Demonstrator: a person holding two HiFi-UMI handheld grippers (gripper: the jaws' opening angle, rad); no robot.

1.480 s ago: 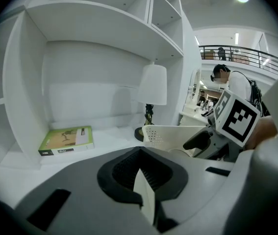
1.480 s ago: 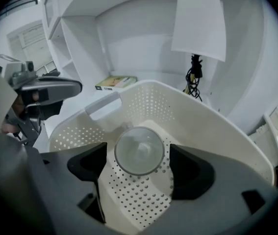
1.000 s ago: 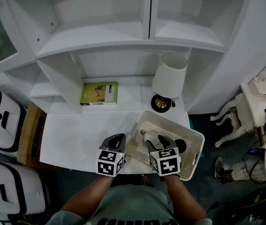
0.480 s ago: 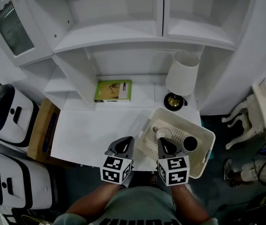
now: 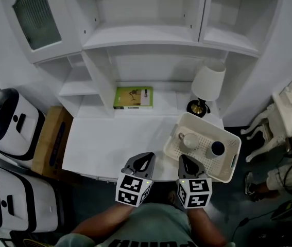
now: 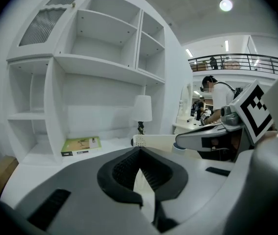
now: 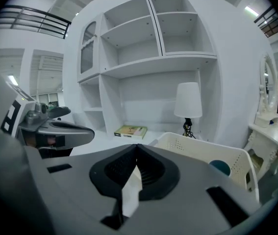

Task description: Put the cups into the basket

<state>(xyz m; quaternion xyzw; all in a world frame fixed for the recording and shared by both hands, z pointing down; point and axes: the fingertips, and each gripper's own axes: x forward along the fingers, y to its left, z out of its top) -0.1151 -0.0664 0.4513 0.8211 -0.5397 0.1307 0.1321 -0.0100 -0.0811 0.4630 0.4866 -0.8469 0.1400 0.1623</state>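
Head view puts both tools at 6 o'clock, off the near edge of the desk (image 5: pixel 109 143) and close to the person's body. A second ago the right gripper (image 5: pixel 187 159) reached into the basket (image 5: pixel 233 159) with its jaws over the white cup (image 5: pixel 190 140). Since then it has let go, drawn back toward the person and closed up. The left gripper (image 5: pixel 147 156) has pulled back alongside it.

Both are now clenched on nothing. In each gripper view the jaw tips meet, and only pale desk shows through the slit behind them.

My reading is that the last cup has been dropped off and the task is finished, or all but — no cup shows on the desk or the shelves.

The basket sits at about 4 o'clock from the frame's centre, skewed across the desk's corner, with the lamp (image 5: pixel 209 81) just beyond it at 12 o'clock and a green book (image 5: pixel 133 97) well off at 10. The white cup stands upright toward the basket's 9 o'clock end, mouth up. The dark cup (image 5: pixel 217 148) — bluish in the right gripper view — stands upright beside it at 3 o'clock, near it, though I cannot tell if they touch.
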